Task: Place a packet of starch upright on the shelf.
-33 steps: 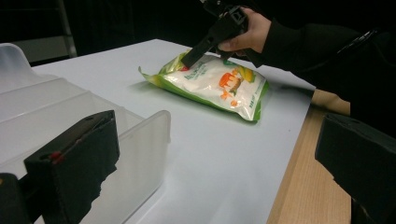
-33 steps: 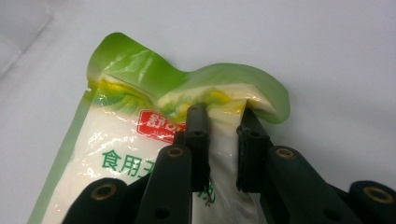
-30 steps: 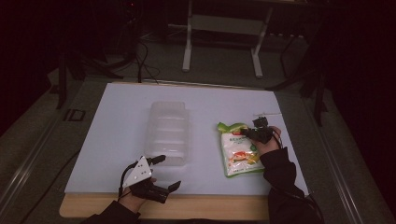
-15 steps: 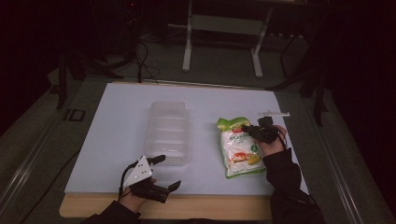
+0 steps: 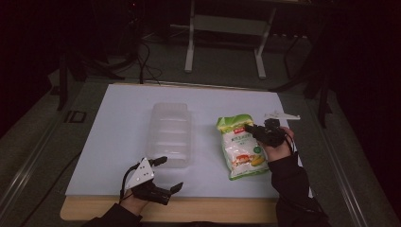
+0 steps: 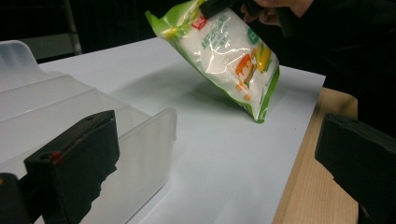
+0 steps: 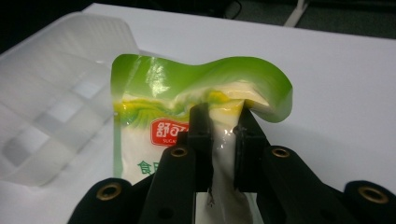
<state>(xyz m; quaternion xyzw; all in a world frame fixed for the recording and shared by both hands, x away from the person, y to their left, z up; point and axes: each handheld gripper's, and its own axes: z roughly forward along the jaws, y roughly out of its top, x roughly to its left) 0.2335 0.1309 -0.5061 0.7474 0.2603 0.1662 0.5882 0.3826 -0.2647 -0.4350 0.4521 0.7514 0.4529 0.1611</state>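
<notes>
White mat (image 5: 118, 142): right gripper (image 7: 223, 122) pinches bag (image 7: 154, 107) top, lifting; left gripper (image 5: 163, 174) open, empty. Next: carry to bin (image 5: 169, 135).

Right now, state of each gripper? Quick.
Left gripper: open, holding nothing, beside the clear plastic box.
Right gripper: shut on the top of the green and white bag, one end lifted off the table.

High view looks down from afar; 2 gripper views sit close (sharing the bag (image 6: 224, 56)).
</notes>
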